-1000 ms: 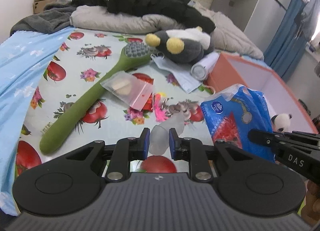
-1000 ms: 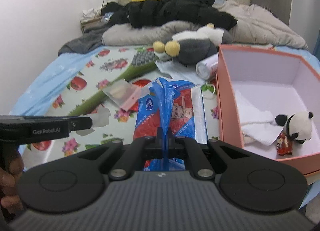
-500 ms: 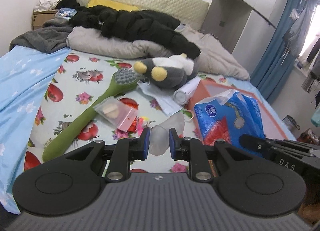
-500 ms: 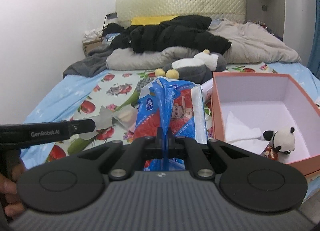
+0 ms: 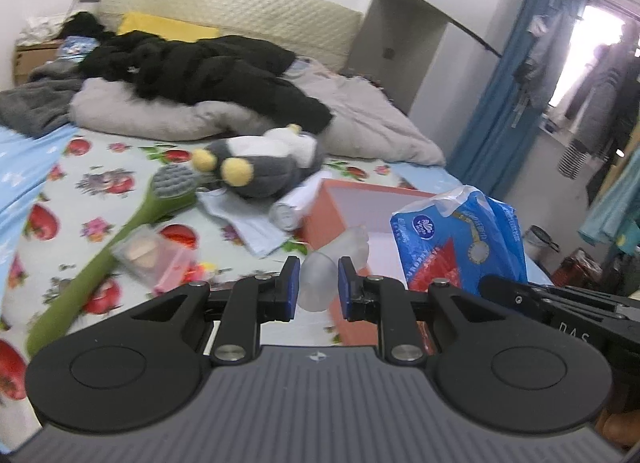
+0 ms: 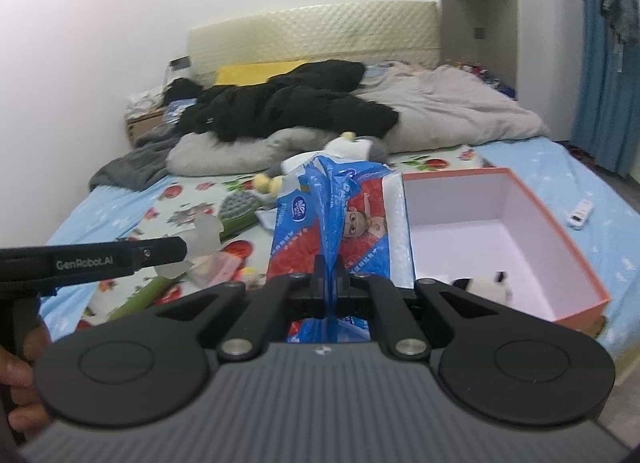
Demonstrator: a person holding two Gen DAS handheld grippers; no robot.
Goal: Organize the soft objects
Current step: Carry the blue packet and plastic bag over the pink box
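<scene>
Now both loads have come up off the bed: the left gripper fingers clamp a frosted soft piece, the right gripper pinches the blue tissue pack, both nearing the orange box at the bed's right edge.

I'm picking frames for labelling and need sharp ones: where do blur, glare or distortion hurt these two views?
Left wrist view: the window at upper right is blown out, the plush toy and bedding smear with motion blur, edges bow. Right wrist view: the black coat looks soft, the tissue pack reads fairly clearly, fisheye curves the wall.
</scene>
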